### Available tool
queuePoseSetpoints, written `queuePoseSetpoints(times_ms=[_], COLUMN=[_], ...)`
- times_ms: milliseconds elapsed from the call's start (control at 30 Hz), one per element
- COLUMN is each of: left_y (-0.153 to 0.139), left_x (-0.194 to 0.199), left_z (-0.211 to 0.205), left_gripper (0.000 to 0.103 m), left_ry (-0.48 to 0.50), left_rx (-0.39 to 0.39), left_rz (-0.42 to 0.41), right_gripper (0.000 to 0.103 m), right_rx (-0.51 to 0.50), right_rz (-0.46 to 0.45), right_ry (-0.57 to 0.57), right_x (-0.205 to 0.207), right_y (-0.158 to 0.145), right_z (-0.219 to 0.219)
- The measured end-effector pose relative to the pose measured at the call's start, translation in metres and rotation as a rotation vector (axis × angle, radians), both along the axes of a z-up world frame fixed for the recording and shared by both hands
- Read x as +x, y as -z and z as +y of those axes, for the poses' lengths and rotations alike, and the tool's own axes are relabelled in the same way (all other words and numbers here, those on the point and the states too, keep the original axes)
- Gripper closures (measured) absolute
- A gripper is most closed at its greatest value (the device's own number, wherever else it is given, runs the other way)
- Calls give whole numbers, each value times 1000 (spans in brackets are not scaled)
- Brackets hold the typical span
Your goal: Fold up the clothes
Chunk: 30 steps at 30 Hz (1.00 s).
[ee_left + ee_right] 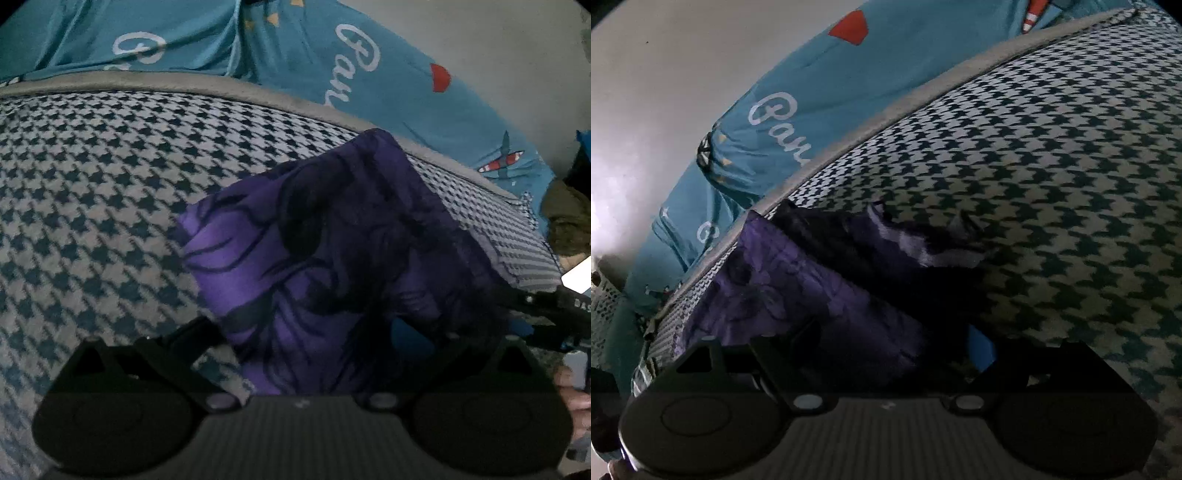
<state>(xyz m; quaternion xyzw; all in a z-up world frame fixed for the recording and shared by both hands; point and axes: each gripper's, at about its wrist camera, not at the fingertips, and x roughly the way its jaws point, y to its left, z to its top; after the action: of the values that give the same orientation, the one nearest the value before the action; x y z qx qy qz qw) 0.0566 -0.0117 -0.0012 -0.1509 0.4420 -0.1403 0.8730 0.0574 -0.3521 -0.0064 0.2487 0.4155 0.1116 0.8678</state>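
My left gripper (314,354) is buried in the purple patterned garment (332,240), fingers spread with cloth between them; whether they pinch it I cannot tell, and the same holds for my right gripper (886,354). The garment lies bunched on the houndstooth mat (92,184), reaching its grey border (184,79). Beyond that lies teal printed bedding (369,85); bare mat extends to my left gripper's left.

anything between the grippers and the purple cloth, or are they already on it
Nothing visible stands between. The purple cloth already fills the space between the left gripper fingers, and the right gripper sits right against it on the houndstooth blanket.
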Motion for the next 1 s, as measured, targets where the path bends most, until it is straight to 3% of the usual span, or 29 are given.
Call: queuePoseSetpoints(times_ms=[267, 367, 500, 600, 700, 867, 1000], left_y=[1, 1, 1, 1, 0, -14, -25], left_x=[15, 20, 25, 22, 18, 8, 1], left_z=[-15, -21, -28, -30, -32, -27, -22], left_gripper=[0, 0, 0, 1, 11, 44, 59], left_ry=[12, 16, 20, 15, 11, -17, -22], left_rx=[-9, -12, -13, -3, 14, 28, 45], left_rz=[-15, -21, -32, -52, -73, -109, -124], right_gripper=[28, 40, 45, 56, 64, 71, 73], right_rx=[-29, -15, -4, -6, -31, -49, -54], right_rz=[-49, -56, -61, -72, -89, -139, -213], right_ry=[-41, -63, -70, -79, -87, -100, -130], right_x=[10, 15, 22, 22, 20, 14, 5], right_y=[2, 4, 5, 3, 1, -10, -26], right_z=[20, 27, 34, 38, 43, 49, 58])
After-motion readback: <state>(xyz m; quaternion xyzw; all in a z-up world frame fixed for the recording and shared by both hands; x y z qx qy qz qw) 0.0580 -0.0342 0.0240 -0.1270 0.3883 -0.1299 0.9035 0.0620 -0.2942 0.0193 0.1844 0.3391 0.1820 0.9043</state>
